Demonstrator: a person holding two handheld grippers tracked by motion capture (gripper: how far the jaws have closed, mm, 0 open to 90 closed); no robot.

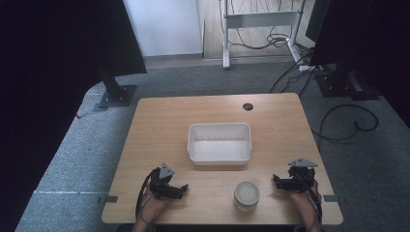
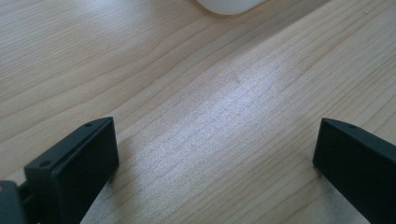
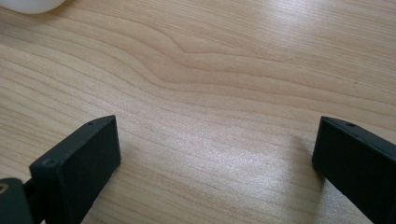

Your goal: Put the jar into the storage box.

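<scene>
Landmark: glass jar (image 1: 246, 195), standing upright with its lid on, near the table's (image 1: 159, 121) front edge and between the two grippers.

Left gripper (image 1: 180, 189): well to the left of the jar, resting low on the wood; jaws spread wide, holding nothing. The left gripper view shows bare wood between its jaws.

Right gripper (image 1: 276, 181): near the jar's right side, apart from it; jaws spread wide, holding nothing.

White tub (image 1: 220, 143): beyond the jar, at mid-table; appears empty.

Cable hole (image 1: 247, 106): beyond the tub, near the far edge.
</scene>
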